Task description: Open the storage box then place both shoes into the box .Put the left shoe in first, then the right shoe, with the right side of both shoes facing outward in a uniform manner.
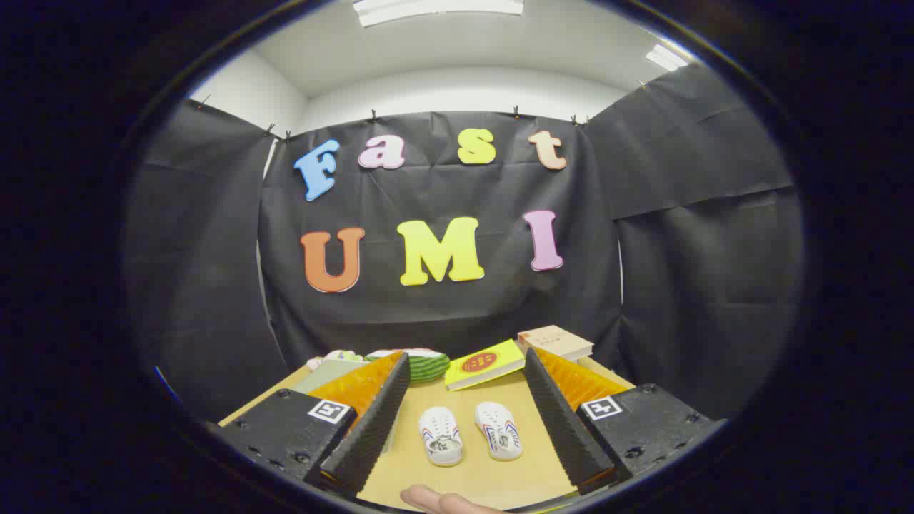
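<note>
Holding my claw (468,435) spread wide and empty above the worktop (500,478), I judge nothing is done yet. Both small white shoes, the left-hand shoe (440,435) and the right-hand shoe (498,430), lie side by side between my fingers; I cannot pick out the storage box.

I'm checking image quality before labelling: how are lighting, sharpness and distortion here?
Gripper view: even overhead lighting, no harsh glare; fisheye bends the table edges; two small shoes between the open hand-held gripper fingers look sharp, shadows soft; yellow book beyond is clear.
</note>
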